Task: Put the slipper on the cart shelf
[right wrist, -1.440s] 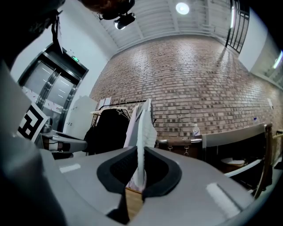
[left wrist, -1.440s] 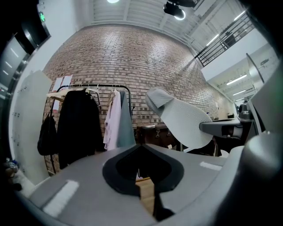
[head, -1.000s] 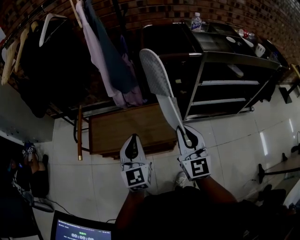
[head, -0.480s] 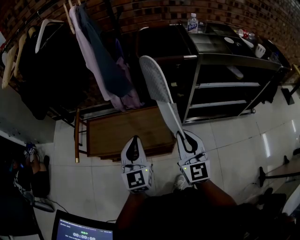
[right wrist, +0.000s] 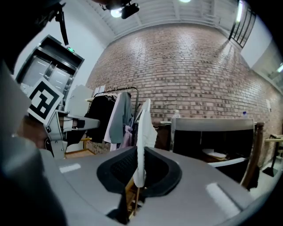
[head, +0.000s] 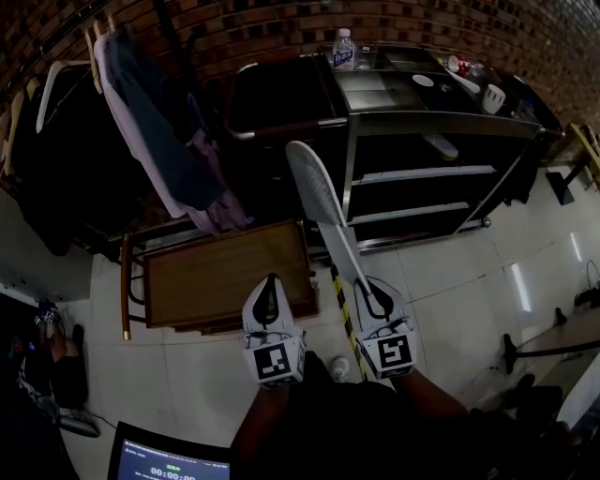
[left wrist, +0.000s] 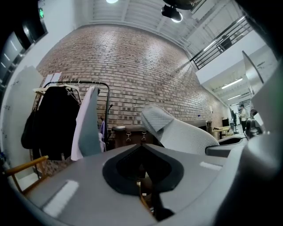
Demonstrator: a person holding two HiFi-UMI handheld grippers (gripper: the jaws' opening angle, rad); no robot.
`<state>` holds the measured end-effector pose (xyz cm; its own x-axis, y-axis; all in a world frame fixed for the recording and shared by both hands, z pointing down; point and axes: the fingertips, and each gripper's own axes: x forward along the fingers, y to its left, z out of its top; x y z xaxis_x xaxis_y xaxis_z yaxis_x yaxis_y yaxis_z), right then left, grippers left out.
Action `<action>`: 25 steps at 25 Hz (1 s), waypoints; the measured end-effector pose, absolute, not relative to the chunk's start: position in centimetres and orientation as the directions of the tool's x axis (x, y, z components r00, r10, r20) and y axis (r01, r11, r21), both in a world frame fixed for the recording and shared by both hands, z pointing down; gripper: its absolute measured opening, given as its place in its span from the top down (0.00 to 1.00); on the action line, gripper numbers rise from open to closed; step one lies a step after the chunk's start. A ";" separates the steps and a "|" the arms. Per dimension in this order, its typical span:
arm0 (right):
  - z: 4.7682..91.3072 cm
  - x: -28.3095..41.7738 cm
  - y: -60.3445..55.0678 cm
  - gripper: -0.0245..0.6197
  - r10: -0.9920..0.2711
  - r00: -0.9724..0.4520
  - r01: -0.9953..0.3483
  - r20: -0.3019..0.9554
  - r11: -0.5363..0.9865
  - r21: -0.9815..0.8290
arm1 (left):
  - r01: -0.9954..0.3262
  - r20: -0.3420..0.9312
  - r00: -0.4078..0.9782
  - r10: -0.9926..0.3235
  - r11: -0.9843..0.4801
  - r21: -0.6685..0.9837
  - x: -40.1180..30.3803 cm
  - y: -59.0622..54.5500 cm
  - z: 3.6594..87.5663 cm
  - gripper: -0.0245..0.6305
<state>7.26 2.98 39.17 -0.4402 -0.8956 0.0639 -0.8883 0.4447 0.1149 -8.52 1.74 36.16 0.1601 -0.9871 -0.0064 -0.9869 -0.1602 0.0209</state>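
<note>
1. Since a moment ago the cart (head: 427, 117) and the hanging garments (head: 150, 141) have slid leftward in the head view, and a yellow-and-black floor strip (head: 345, 317) now shows between the two tools.
2. Nearest the person, the left hand-held gripper (head: 270, 281) has its jaws together with nothing in them.
3. Beside it, the right hand-held gripper (head: 367, 284) is nearly closed, pinching the thin heel end of the slipper (head: 317, 192) between its pads.
4. That pale slipper sticks up and away from the person, held in the air short of the cart and on none of its shelves.
5. Below it lies a low wooden surface (head: 225, 272).
6. Beyond, the dark cart carries a bottle (head: 344, 49) on top, with the garments to its left against the brick wall (head: 253, 23).
</note>
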 end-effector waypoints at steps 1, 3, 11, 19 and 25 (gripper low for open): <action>39.7 8.6 2.9 0.91 -0.906 -0.415 -0.900 0.079 0.422 0.109 | -0.984 -0.005 0.175 -0.985 -0.175 0.020 -7.7 1.5 36.2 0.94; 40.6 11.2 2.7 0.91 -0.926 -0.364 -0.922 0.102 0.374 0.102 | -0.980 0.003 0.201 -0.980 -0.201 0.009 -6.1 0.6 36.3 0.94; 43.1 19.7 1.4 0.91 -0.964 -0.215 -0.960 0.157 0.238 0.148 | -0.959 0.004 0.283 -0.959 -0.283 0.011 -0.3 -3.0 37.5 0.94; 46.1 24.6 -2.4 0.91 -0.956 -0.167 -0.961 0.242 0.213 0.176 | -0.936 0.031 0.351 -0.936 -0.349 0.050 5.6 -8.2 40.1 0.94; 49.4 28.1 -6.6 0.91 -0.923 -0.173 -0.958 0.344 0.239 0.159 | -0.912 0.081 0.409 -0.909 -0.405 0.064 10.8 -12.5 43.6 0.94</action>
<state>28.12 -6.63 49.42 -0.1726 -0.9228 0.3443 -0.9580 0.2386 0.1592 10.78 -12.49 43.63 0.4091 -0.9089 0.0810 -0.9122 -0.4048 0.0641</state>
